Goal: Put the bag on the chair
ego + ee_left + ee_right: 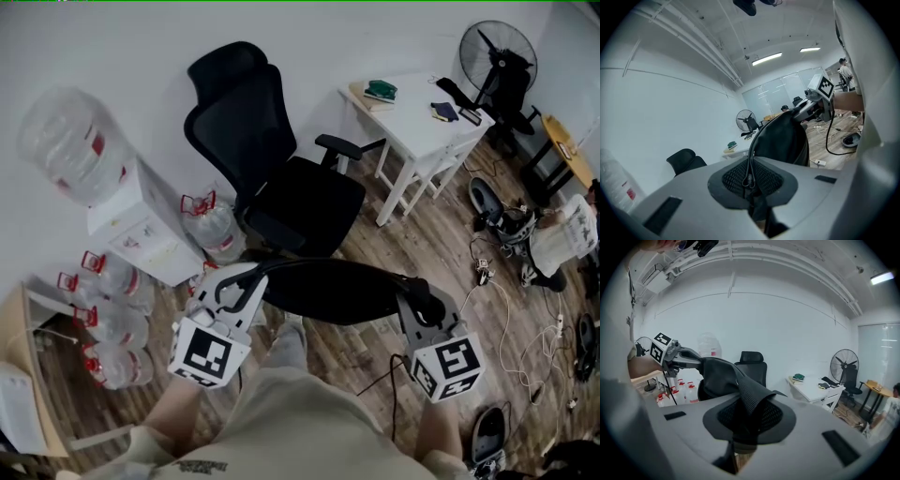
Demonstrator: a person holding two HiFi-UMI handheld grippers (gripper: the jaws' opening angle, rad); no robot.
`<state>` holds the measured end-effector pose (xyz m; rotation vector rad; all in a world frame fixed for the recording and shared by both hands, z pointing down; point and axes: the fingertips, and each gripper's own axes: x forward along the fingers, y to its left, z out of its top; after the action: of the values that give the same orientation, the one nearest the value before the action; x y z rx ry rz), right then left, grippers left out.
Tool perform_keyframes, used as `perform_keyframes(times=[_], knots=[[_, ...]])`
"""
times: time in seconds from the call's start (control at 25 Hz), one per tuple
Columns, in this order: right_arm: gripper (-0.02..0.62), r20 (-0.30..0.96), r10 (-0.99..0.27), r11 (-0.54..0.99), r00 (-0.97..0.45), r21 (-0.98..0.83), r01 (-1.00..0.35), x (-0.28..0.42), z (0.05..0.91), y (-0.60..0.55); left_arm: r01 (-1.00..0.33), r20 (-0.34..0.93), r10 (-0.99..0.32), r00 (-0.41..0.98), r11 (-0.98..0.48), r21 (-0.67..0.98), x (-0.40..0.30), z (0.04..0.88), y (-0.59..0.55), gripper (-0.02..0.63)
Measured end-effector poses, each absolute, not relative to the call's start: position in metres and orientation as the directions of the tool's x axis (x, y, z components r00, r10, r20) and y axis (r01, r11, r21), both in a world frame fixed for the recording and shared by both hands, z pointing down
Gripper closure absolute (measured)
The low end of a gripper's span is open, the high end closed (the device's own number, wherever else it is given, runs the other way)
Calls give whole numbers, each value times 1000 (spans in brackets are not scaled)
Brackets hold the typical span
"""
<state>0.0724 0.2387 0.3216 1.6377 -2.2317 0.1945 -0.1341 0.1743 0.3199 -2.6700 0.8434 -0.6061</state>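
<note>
A black bag [323,286] hangs stretched between my two grippers, just in front of the black office chair [281,178]. At the bag's left end, my left gripper [246,279] is shut on a thin strap. My right gripper [419,298] is shut on the bag's right end. In the left gripper view the strap runs down between the shut jaws [752,194], and the bag [785,140] bulges beyond them. In the right gripper view a ribbed black band of the bag [750,399] is pinched in the jaws [746,430], with the chair [752,363] behind it.
A water dispenser [141,225] and several water jugs [108,319] stand to the left of the chair. To its right are a white table [417,117] and a floor fan [497,56]. Cables and gear [511,272] lie on the wooden floor at right.
</note>
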Motion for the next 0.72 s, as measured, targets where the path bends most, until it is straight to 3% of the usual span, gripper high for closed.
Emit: perform_keyframes(times=[0.72], knots=[[523,435,-861,319,-263,61,-946,102,329,-43,-480,375,-572,730,-819,-315,-107,328,-97,561]])
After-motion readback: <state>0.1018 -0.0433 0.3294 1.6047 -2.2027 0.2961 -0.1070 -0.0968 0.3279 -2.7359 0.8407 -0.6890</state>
